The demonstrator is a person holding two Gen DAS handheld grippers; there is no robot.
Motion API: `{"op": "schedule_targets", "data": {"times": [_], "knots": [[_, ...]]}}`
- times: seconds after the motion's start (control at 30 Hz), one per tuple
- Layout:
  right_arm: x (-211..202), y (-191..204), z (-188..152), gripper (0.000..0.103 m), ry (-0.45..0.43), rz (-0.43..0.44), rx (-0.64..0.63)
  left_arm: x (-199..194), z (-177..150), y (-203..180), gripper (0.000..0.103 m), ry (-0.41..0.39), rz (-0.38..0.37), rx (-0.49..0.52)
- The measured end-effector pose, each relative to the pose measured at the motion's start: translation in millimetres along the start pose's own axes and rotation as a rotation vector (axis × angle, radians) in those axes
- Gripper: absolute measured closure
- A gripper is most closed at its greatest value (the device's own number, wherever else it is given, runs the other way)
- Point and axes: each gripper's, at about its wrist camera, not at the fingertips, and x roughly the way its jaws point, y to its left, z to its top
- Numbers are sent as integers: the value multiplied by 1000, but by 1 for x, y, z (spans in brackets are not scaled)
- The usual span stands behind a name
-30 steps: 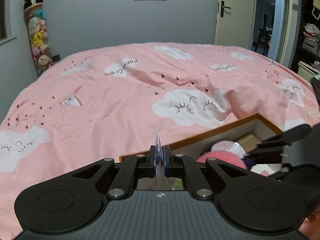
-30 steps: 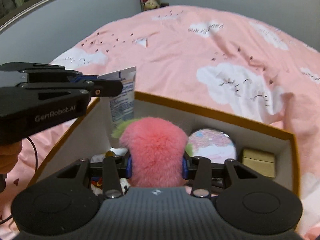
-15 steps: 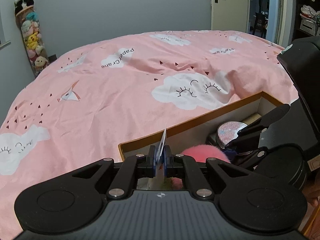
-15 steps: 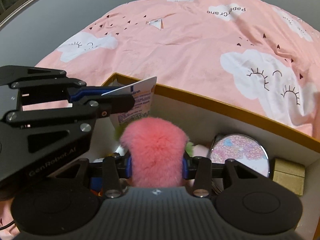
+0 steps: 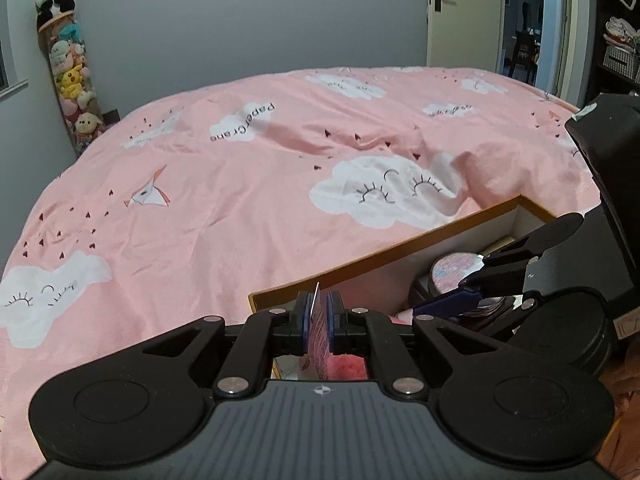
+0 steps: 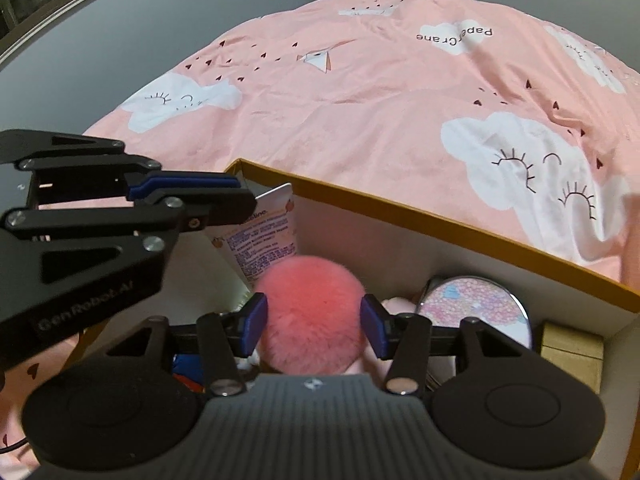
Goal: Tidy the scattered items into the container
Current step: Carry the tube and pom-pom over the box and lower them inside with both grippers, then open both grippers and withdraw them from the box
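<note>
Your right gripper [image 6: 314, 322] is opening around the pink pompom [image 6: 314, 312], which is sitting between its pads over the open box [image 6: 440, 222]. Your left gripper [image 5: 319, 316] is clamping a thin printed sachet [image 6: 266, 242] edge-on above the box's left corner. "GenRobot.AI" is showing on the left gripper; "PaperCrane" is showing on the bedspread [image 5: 240, 184].

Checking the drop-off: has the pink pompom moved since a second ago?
Yes. The pompom has sunk deeper into the box, nearer the round mirror. The right gripper's fingers are opening, now clear of it.
</note>
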Motion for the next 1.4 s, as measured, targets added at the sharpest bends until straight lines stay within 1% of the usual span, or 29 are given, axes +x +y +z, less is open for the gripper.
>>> {"op": "schedule_targets", "data": {"times": [0.03,0.07,0.1,0.17,0.2,0.23,0.27,0.33,0.4,0.47,0.63,0.67,0.7,0.77,0.83,0.87,0.97,1.07,1.17,1.3,1.4], "knots": [[-3,-1,0,43,-7,-6,3,-4,1,-1,92,-5,4,1],[-6,-1,-1,43,-15,-14,7,-8,2,-1,87,-11,7,2],[-11,-2,-1,43,-26,-21,11,-12,2,-2,85,-17,11,3],[-21,-2,-2,41,-51,-32,16,-22,4,-5,74,-30,27,3],[-28,-2,-3,39,-70,-42,19,-27,5,-6,71,-41,38,3],[-35,-2,-4,31,-91,-54,23,-33,6,-8,63,-52,46,2],[-42,-1,-5,27,-112,-68,28,-39,7,-9,52,-63,56,-2],[-58,1,-10,26,-160,-98,31,-51,7,-13,42,-88,72,-19],[-73,5,-16,24,-202,-124,28,-65,7,-19,38,-118,87,-39],[-89,10,-25,22,-250,-150,21,-78,1,-28,28,-157,109,-51],[-124,26,-57,20,-378,-252,-12,-104,-17,-55,21,-235,153,-98],[-129,29,-64,18,-401,-276,-22,-108,-20,-59,16,-247,162,-109],[-134,32,-70,17,-424,-299,-35,-113,-24,-63,14,-264,179,-121],[-143,37,-80,10,-462,-338,-56,-122,-32,-69,13,-309,222,-153],[-151,39,-92,7,-499,-371,-48,-129,-39,-73,12,-337,248,-189],[-155,38,-97,6,-511,-380,-35,-130,-42,-74,12,-339,242,-208],[-163,35,-108,2,-538,-392,29,-132,-48,-72,12,-324,188,-266],[-166,32,-118,1,-547,-408,83,-131,-51,-70,12,-303,162,-302],[-165,32,-128,1,-548,-429,121,-129,-57,-70,12,-296,167,-299],[-158,29,-138,1,-497,-433,135,-124,-70,-70,12,-267,145,-331],[-156,24,-147,1,-472,-433,179,-117,-78,-74,12,-233,143,-325]]}}
